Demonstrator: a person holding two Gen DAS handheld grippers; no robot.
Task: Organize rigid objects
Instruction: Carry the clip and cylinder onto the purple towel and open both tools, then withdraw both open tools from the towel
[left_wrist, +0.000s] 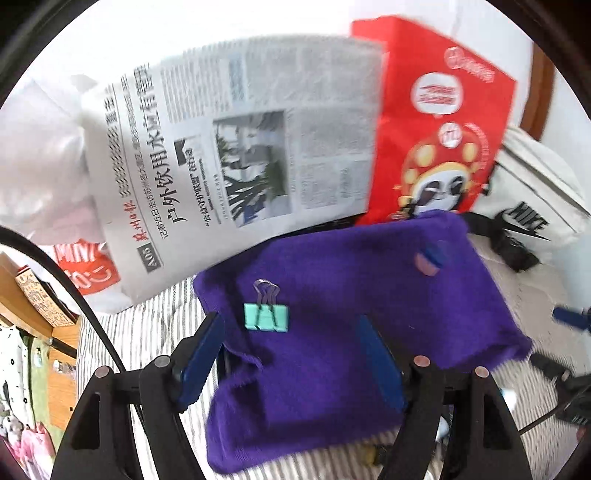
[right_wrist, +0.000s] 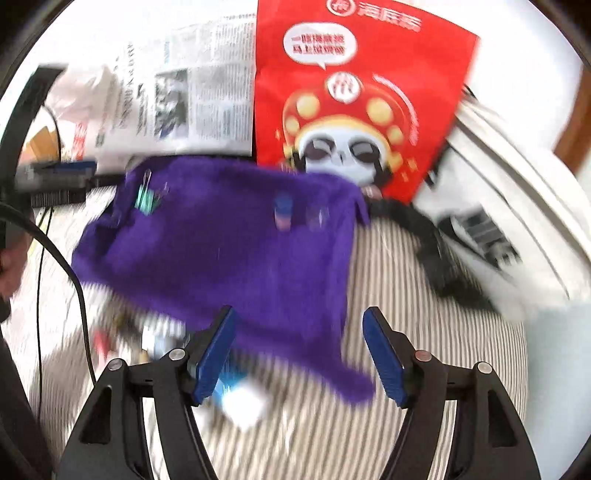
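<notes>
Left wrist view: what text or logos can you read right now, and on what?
"A05" and "户外饮用水应有音", headline on the newspaper; its body text is too small.
"NIKE" on the white bag.
"MINI", partly hidden, on the white and red plastic bag.
Red bag: logo and speech bubble too blurred.

**Colours and patterns observed**

Cloth (left_wrist: 332, 332): solid deep purple. Binder clip (left_wrist: 266, 318) on it: mint green body, silver wire handles. Small cylinder (left_wrist: 430, 258): blue with a pink end. Sheet (right_wrist: 388, 424) beneath: grey and white stripes. Paper bag (left_wrist: 439, 122): red, printed with a panda in a gold-dotted red headdress. Newspaper (left_wrist: 229, 147): grey-white, black type, red masthead. Canvas bag (left_wrist: 532, 206): off-white, black logo. Tool pads (right_wrist: 214, 358): blue on black arms.
</notes>
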